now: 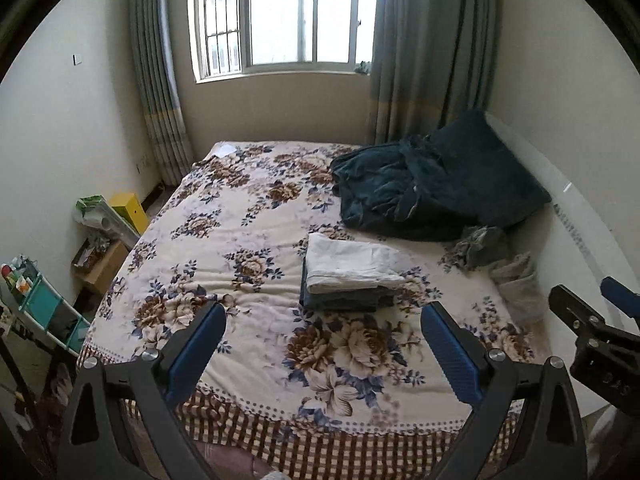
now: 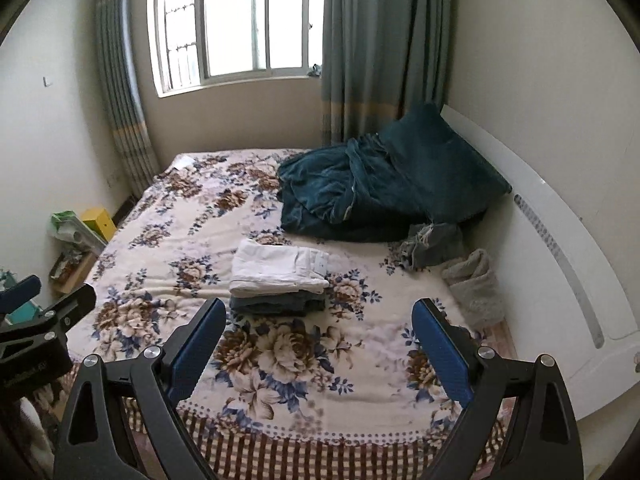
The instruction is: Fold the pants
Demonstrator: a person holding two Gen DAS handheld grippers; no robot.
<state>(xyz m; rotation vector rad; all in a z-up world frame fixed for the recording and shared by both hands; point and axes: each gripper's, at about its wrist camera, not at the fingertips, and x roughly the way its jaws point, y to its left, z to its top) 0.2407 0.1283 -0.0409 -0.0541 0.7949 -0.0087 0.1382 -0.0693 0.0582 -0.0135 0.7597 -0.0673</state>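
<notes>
Folded white pants (image 1: pixel 352 264) (image 2: pixel 280 266) lie on top of folded dark grey pants (image 1: pixel 340 300) (image 2: pixel 276 304) in a stack on the floral bed cover (image 1: pixel 240 240) (image 2: pixel 168 264). Crumpled grey pants (image 1: pixel 480 246) (image 2: pixel 432 242) and a beige garment (image 1: pixel 516 280) (image 2: pixel 476 284) lie unfolded at the right by the headboard. My left gripper (image 1: pixel 324 344) is open and empty above the bed's near edge, short of the stack. My right gripper (image 2: pixel 320 340) is open and empty, likewise short of the stack. Each gripper shows at the side of the other's view.
A dark teal blanket and pillow (image 1: pixel 436 188) (image 2: pixel 384 184) are heaped at the back right. A white headboard (image 2: pixel 560 260) runs along the right. Boxes and a shelf unit (image 1: pixel 48 300) stand on the floor at the left. A window with curtains (image 1: pixel 288 16) is behind the bed.
</notes>
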